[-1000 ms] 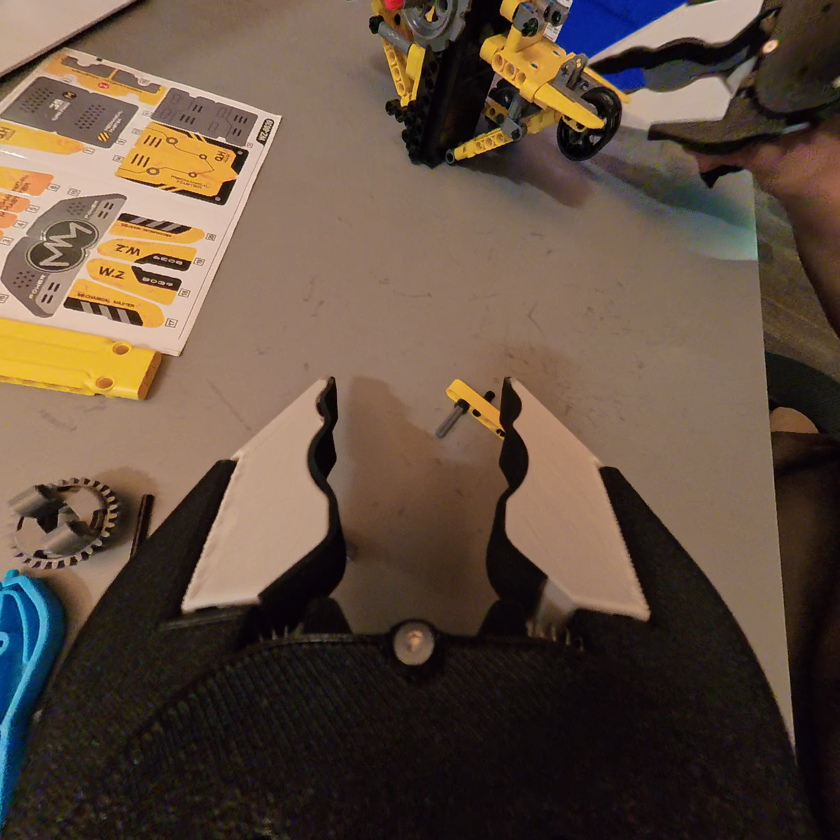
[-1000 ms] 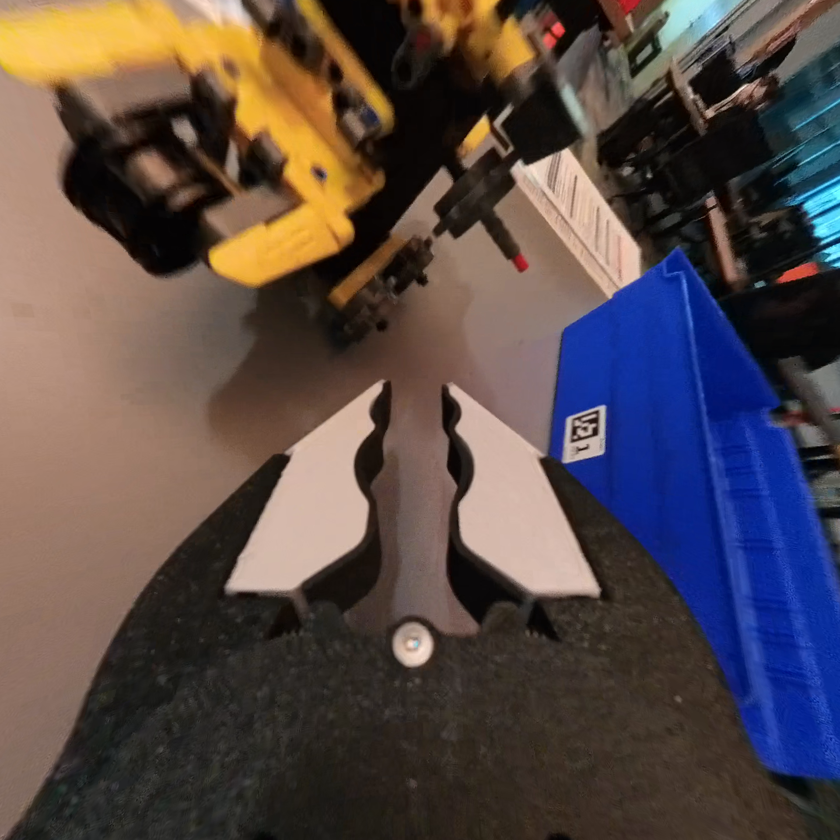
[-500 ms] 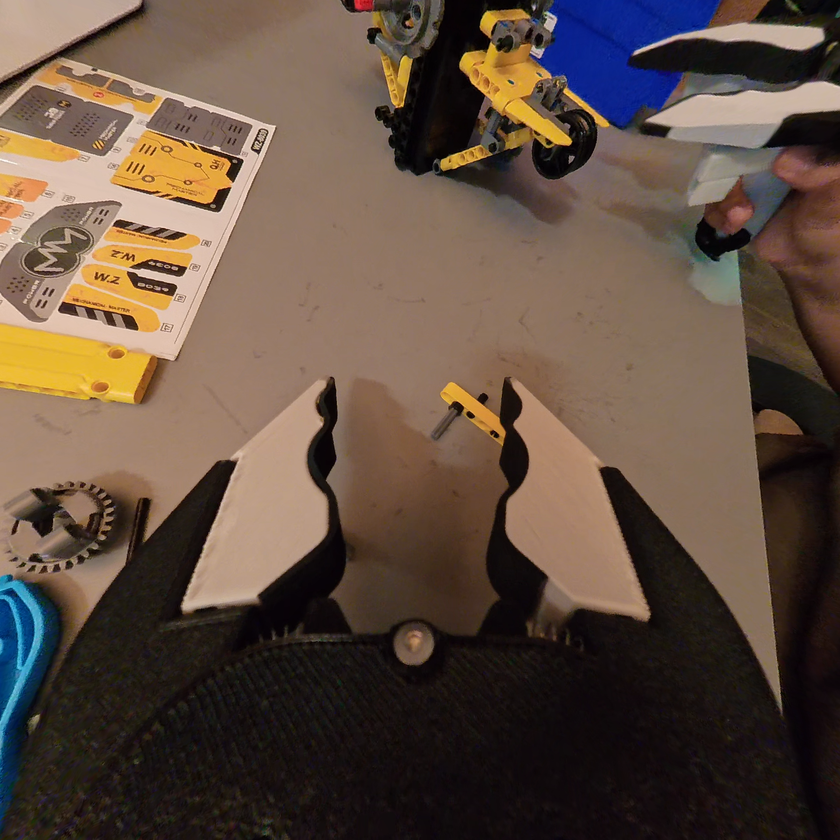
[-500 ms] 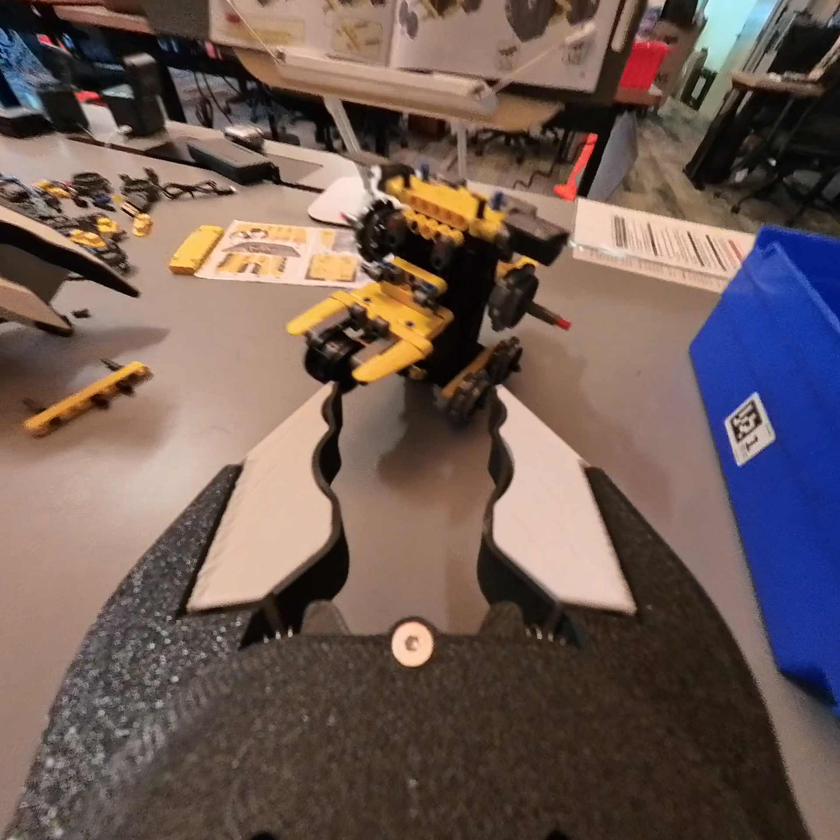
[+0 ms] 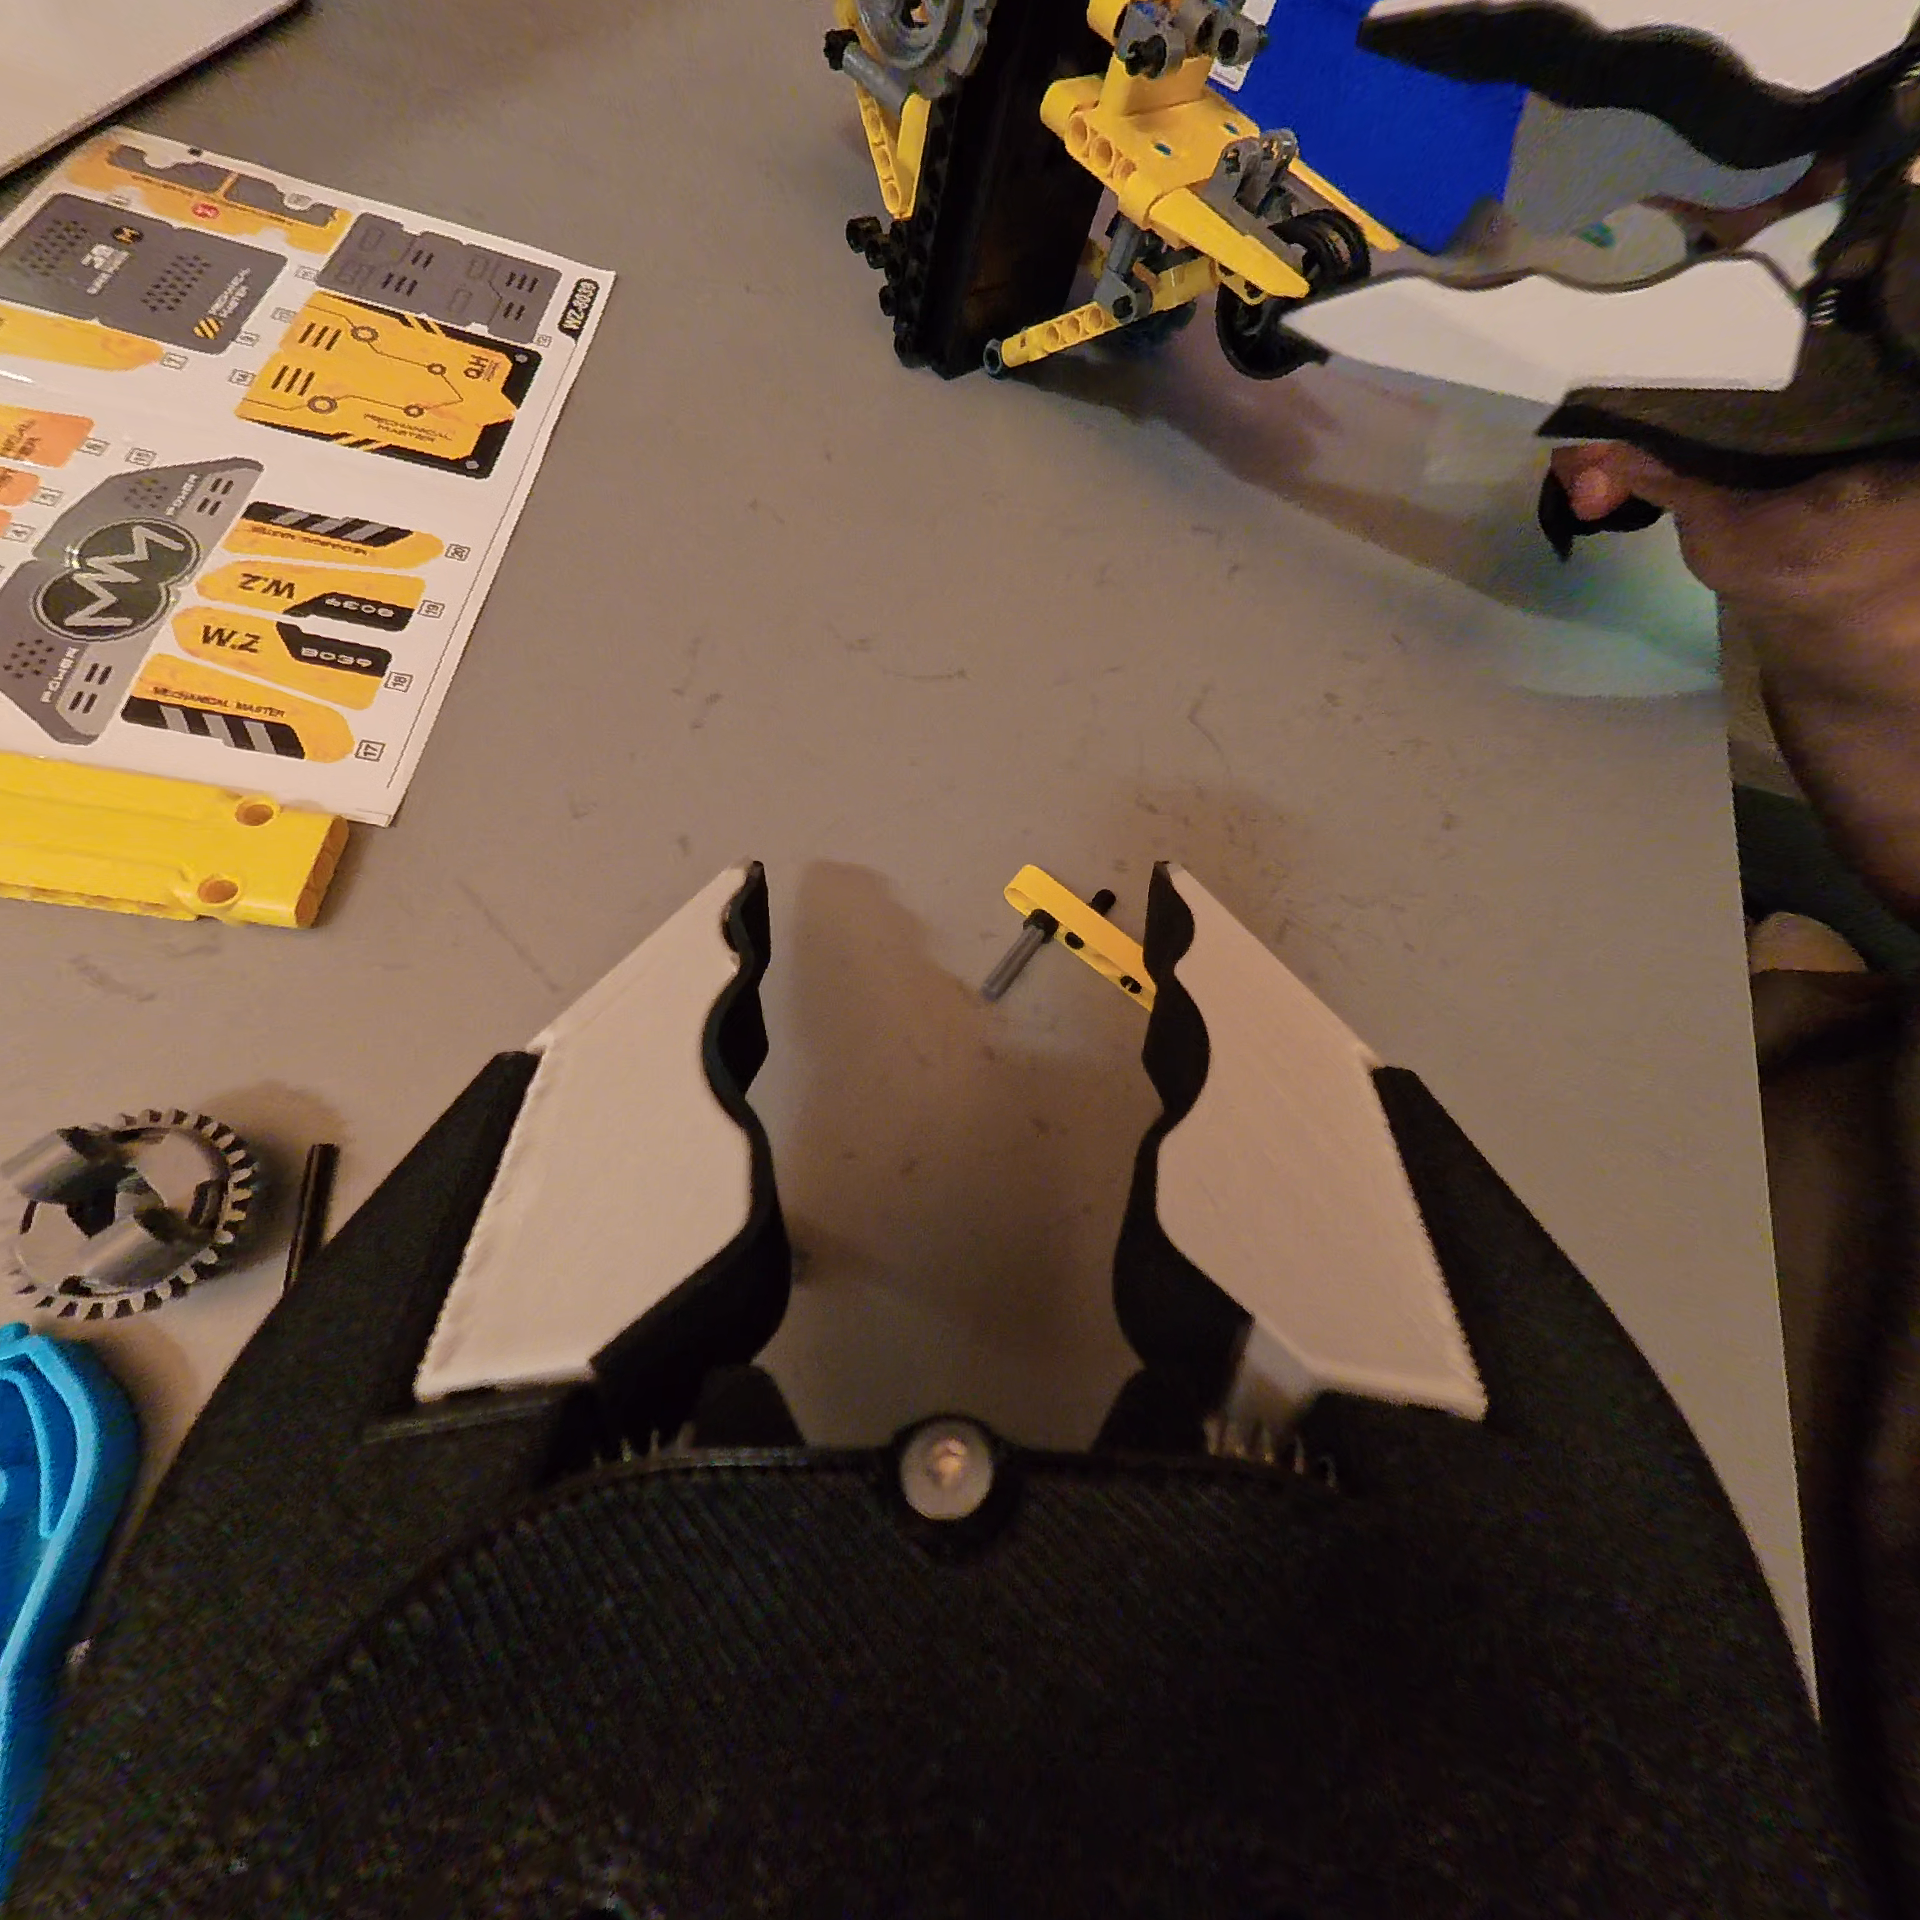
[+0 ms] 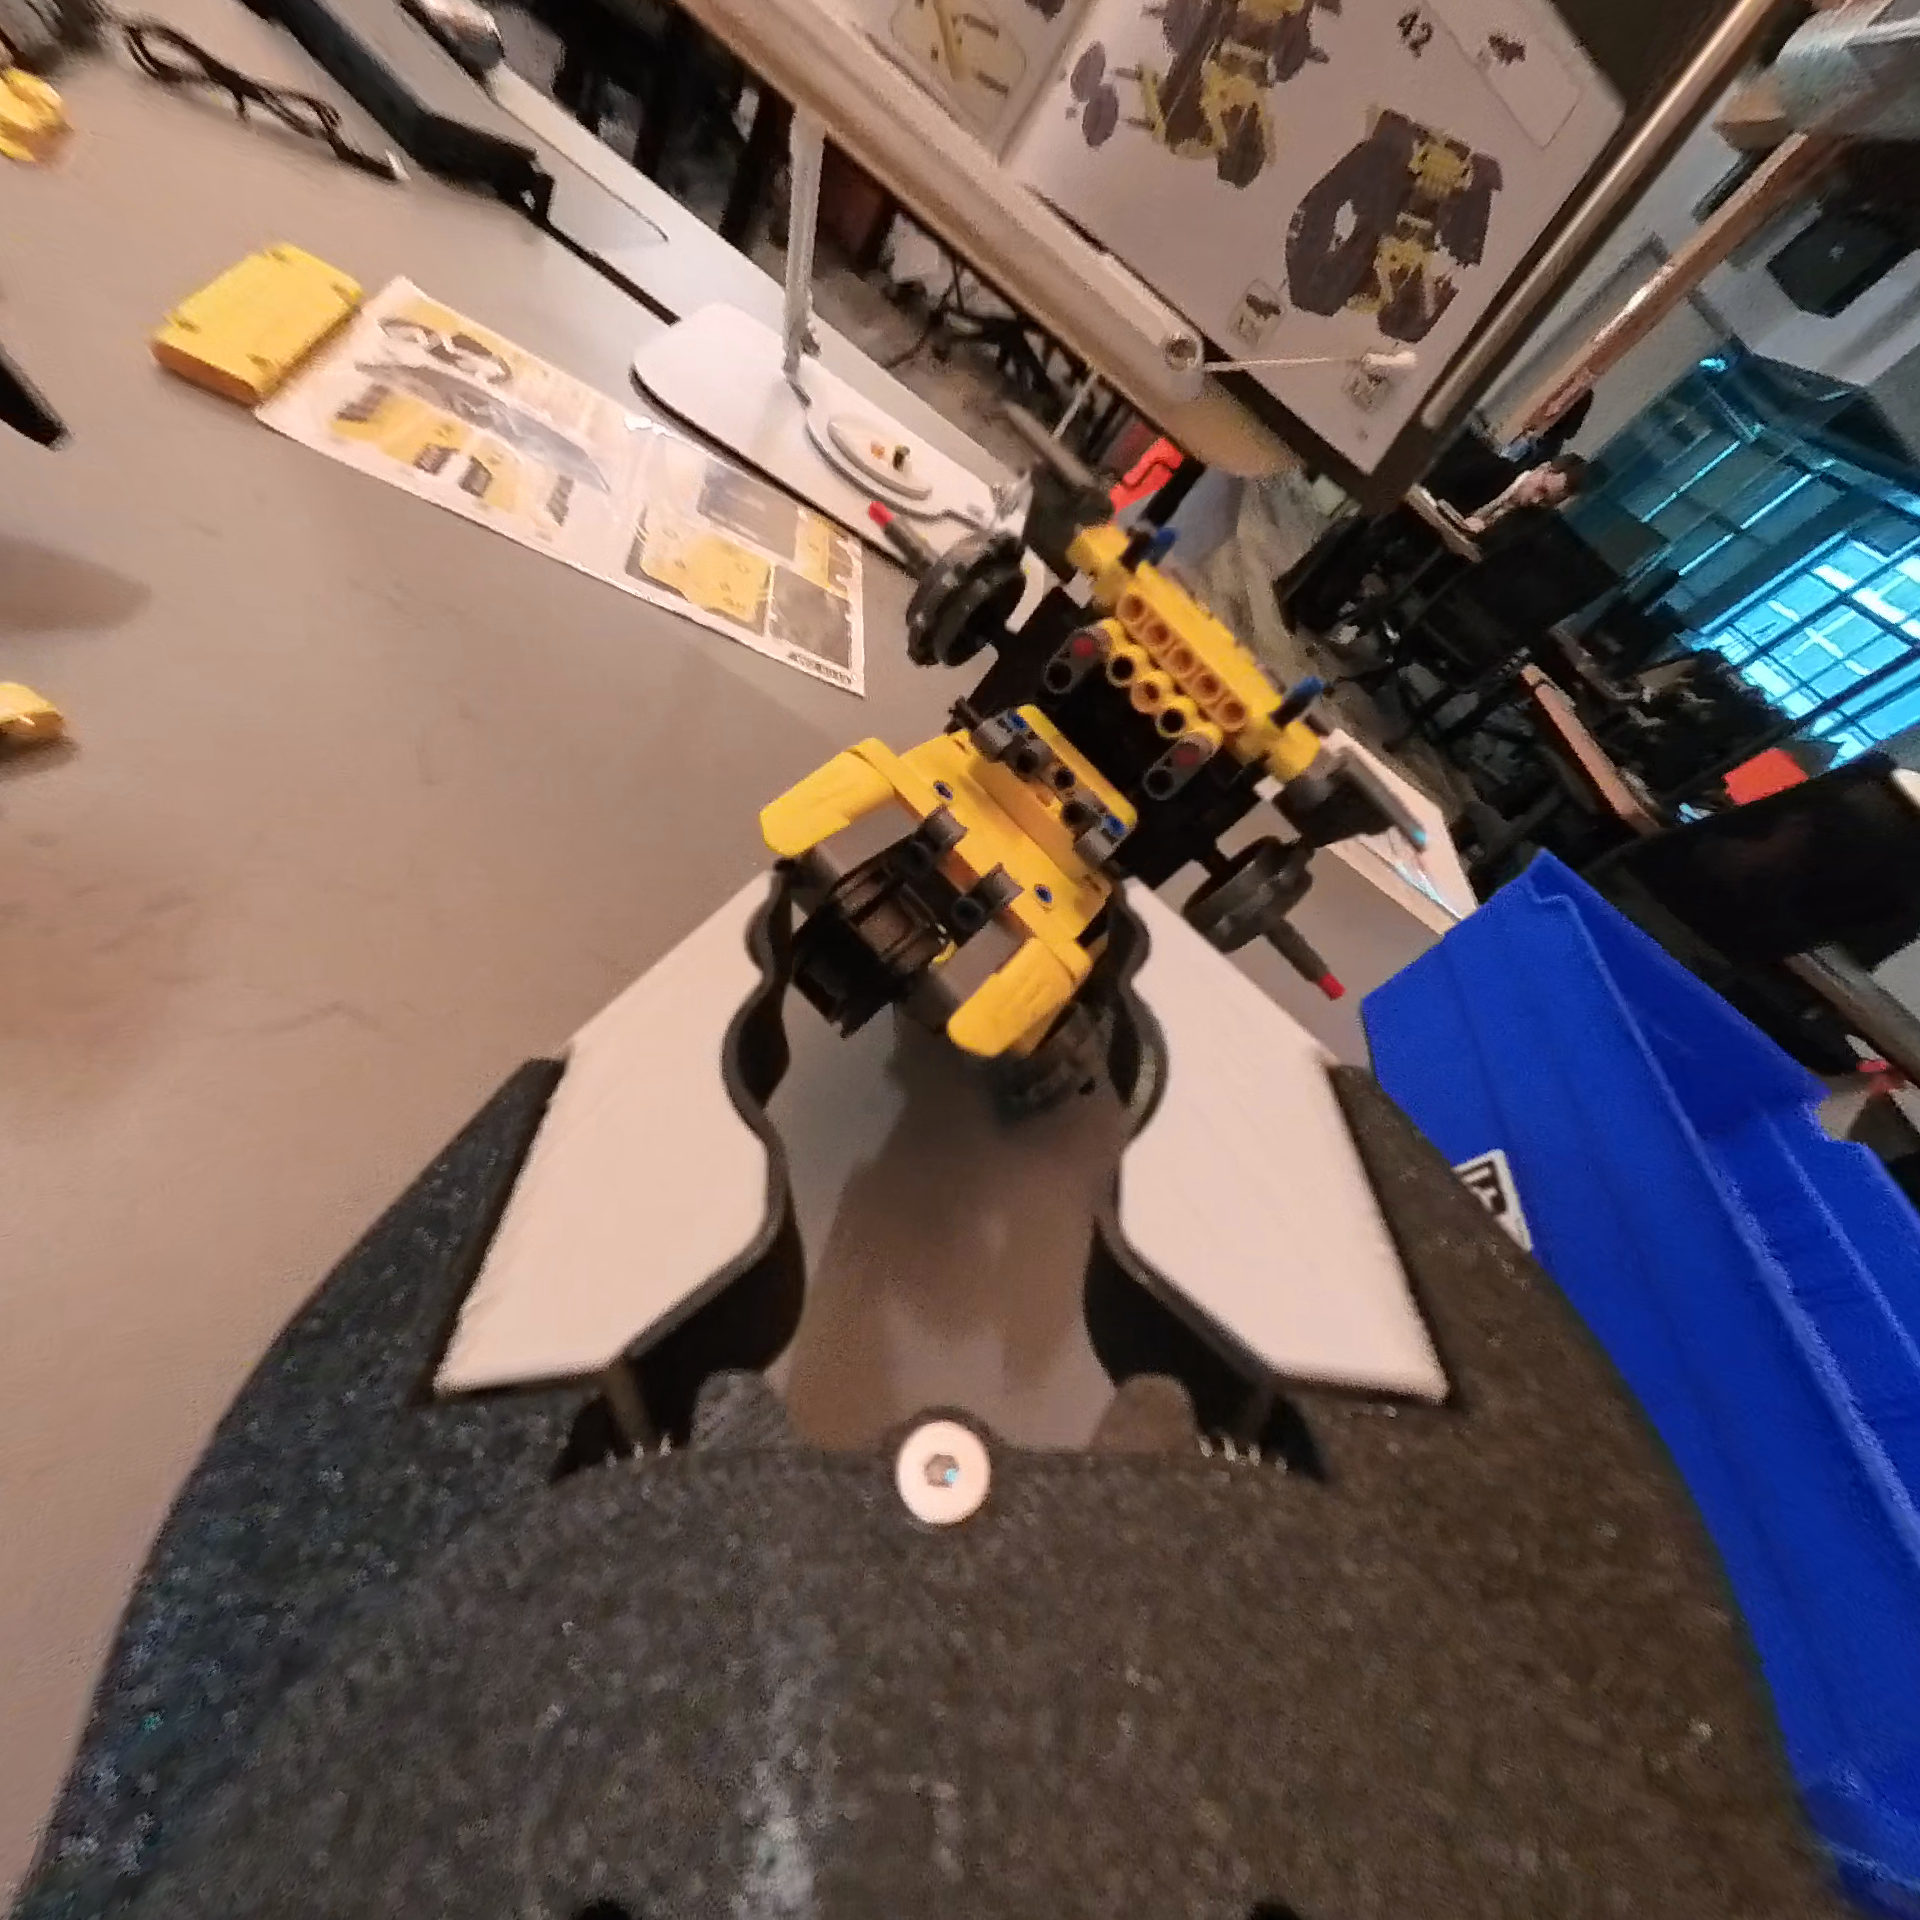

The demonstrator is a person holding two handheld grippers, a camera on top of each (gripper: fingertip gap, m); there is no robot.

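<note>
My left gripper (image 5: 956,883) is open and empty, low over the grey table (image 5: 935,623). A small yellow beam with a grey axle (image 5: 1075,935) lies on the table just inside its right fingertip. A yellow and black brick model (image 5: 1039,177) stands at the far side. My right gripper (image 6: 951,914) is open, and the model's yellow front part (image 6: 966,862) sits between its fingertips; I cannot tell whether they touch it. In the left wrist view the right gripper (image 5: 1340,187) reaches in from the right beside the model's black wheel (image 5: 1288,301).
A sticker sheet (image 5: 260,468), a yellow panel (image 5: 156,852), a grey gear (image 5: 135,1210), a black axle (image 5: 312,1195) and a light blue part (image 5: 52,1455) lie at the left. A blue bin (image 6: 1662,1195) stands right of the model. The table edge (image 5: 1745,935) runs along the right.
My right gripper has opened wide, swung round and moved in on the model, so its fingertips now flank the yellow front part. My left gripper has stayed almost still.
</note>
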